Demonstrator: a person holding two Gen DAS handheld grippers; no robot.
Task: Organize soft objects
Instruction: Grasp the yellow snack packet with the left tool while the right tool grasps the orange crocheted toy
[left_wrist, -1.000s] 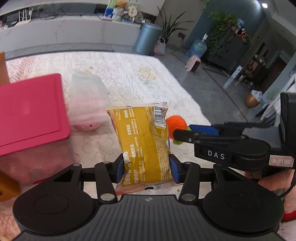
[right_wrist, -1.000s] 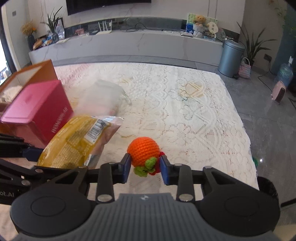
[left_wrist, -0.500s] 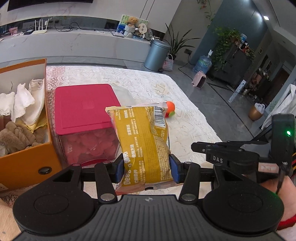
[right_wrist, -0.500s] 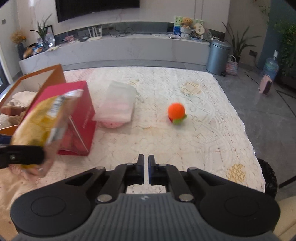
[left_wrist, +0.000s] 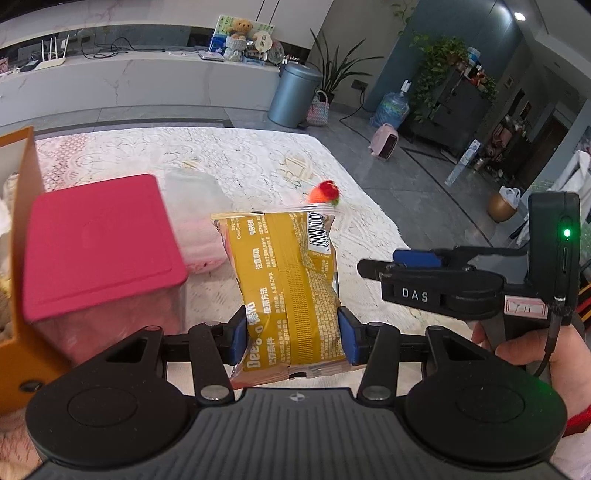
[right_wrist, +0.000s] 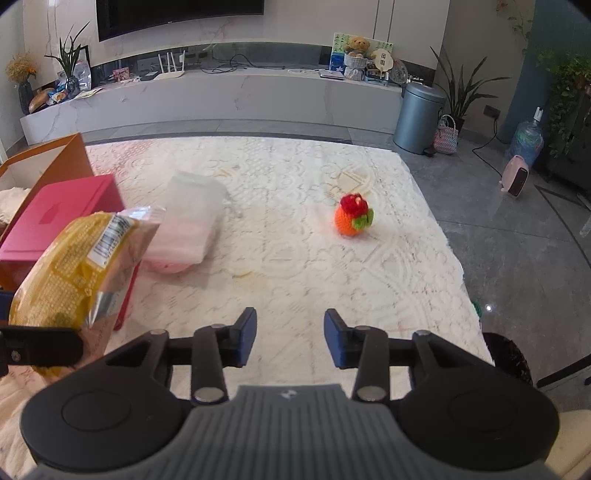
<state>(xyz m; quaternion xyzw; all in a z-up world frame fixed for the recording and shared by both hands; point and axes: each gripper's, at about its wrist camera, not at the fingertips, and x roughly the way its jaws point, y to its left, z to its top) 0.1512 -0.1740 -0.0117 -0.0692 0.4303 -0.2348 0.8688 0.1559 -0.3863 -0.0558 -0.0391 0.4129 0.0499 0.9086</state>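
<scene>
Left wrist: left gripper (left_wrist: 291, 334) clamps snack packet (left_wrist: 288, 280) | right gripper (right_wrist: 290, 341) agape, empty

Ahead of you a long white marble console (right_wrist: 229, 96) runs along the wall under a dark screen (right_wrist: 177, 14). To its right you see a grey pedal bin (right_wrist: 417, 118) on the grey tiled floor (right_wrist: 517, 236), with leafy plants (left_wrist: 439, 66) beyond.

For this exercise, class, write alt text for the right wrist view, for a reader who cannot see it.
The open right tool hangs empty over a white lace tablecloth, facing a crocheted orange toy lying further off. At left, a yellow snack packet is held up before a pink lidded box and a clear pouch.
</scene>
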